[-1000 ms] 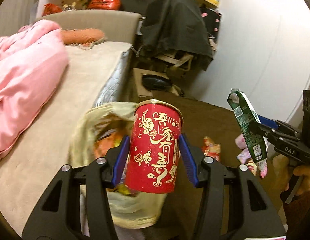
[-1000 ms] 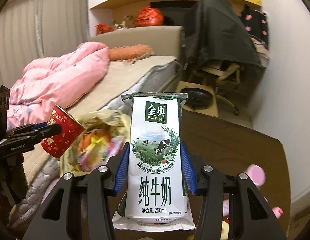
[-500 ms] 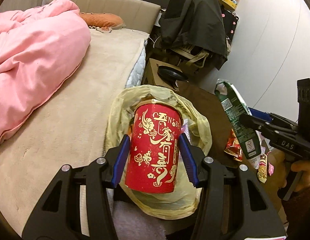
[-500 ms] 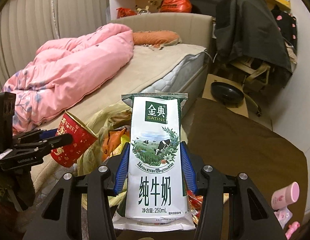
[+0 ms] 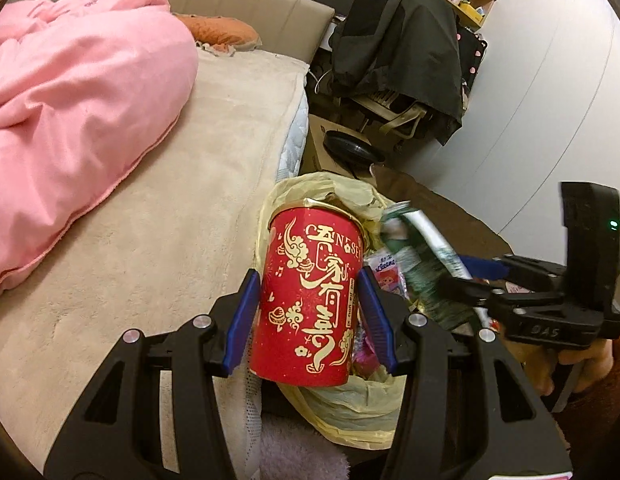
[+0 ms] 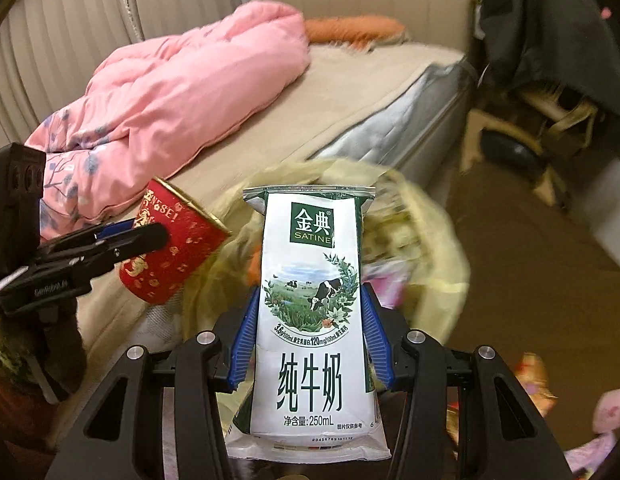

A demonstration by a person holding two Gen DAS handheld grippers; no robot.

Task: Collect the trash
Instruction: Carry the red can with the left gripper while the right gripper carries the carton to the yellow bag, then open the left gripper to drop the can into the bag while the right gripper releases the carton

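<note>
Both tongs tilt down over the trash bag [image 5: 362,400], left tongs [image 5: 307,312] clamping the red cup [image 5: 310,304], right tongs [image 6: 310,344] the milk carton [image 6: 312,320].

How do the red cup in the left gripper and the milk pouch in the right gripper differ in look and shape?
The red cup is a stiff round cup, red with gold lettering; the milk pouch is a flat soft pack, white and green with a cow picture. The cup has a gold rim at its top; the pouch ends in a crimped seam. Shared: each sits clamped between blue pads, the cup in the left gripper, the pouch in the right gripper, near the yellow trash bag.
</note>
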